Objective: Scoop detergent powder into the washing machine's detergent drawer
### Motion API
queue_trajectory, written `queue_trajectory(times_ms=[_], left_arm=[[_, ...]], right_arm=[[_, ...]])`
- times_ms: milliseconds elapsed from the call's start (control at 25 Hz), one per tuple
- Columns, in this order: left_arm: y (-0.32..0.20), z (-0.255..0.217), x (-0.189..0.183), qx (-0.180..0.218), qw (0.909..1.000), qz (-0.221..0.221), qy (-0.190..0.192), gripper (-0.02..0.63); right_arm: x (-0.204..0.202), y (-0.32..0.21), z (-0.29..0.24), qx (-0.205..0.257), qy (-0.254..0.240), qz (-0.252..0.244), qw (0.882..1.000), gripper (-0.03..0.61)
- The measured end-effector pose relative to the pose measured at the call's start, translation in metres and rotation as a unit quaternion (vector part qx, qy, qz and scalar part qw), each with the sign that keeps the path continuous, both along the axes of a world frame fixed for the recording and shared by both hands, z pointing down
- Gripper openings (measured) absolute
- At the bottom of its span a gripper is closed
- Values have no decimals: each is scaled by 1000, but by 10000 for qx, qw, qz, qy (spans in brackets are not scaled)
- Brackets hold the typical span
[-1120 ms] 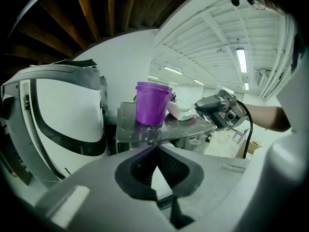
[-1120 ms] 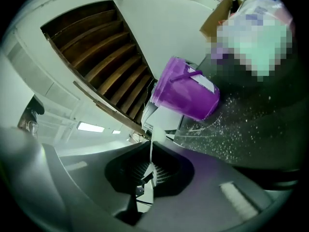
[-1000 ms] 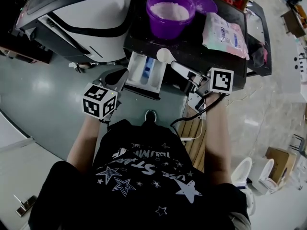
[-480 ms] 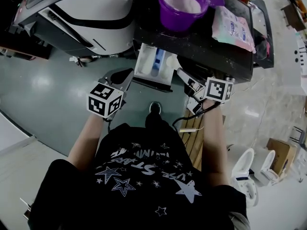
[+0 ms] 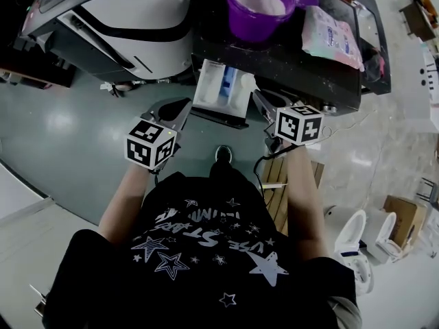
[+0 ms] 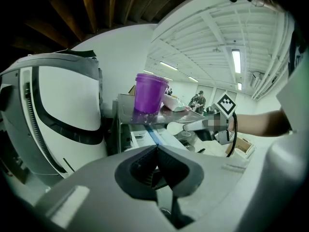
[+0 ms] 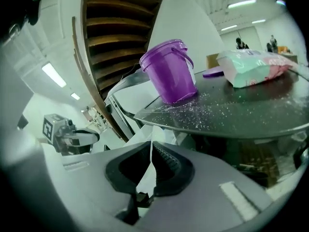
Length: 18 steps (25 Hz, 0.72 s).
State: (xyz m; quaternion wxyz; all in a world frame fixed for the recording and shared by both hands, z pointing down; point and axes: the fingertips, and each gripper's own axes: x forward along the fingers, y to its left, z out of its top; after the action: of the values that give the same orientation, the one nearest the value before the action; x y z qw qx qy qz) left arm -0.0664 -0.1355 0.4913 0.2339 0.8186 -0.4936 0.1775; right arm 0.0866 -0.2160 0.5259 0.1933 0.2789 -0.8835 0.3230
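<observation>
While the left gripper [image 5: 180,106] hangs pressed together and empty beside the washer [image 5: 130,19], the open drawer [image 5: 207,91] lies beneath the scoop [image 5: 247,82], whose thin handle is pinched edge-on in the right gripper [image 5: 266,108]. A twist in that narrow grip, or a tilt past the compartment's edge, could send powder to the floor. The purple bucket [image 5: 254,22] above holds white powder [image 5: 264,2]; the drawer's contents cannot be made out.

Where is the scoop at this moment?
In the head view, the white scoop is held by the right gripper, its bowl at the open detergent drawer's right edge, nearer the person than the purple bucket.
</observation>
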Motion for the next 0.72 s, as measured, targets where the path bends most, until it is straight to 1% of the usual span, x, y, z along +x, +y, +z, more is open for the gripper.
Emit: queue_trajectory(times_ms=[120,280,480,720], left_arm=[[-3,-4,-1,64,10000,-27,-18,0],[-3,-7,-1,107,9999,-31,-16,0],[-1,-8,-1,114,9999,-3,-21,0],[4,-9,0,133,9999,41,-18,0]], right_arm=[[-1,0,6,424,493,-273,9975,37],[-3,3,16,933,1163,-642,9867,37],[-8,3,12,1485,1441,-790,9752,35],[-14,7,10,2085,1847,-973,9555,35]])
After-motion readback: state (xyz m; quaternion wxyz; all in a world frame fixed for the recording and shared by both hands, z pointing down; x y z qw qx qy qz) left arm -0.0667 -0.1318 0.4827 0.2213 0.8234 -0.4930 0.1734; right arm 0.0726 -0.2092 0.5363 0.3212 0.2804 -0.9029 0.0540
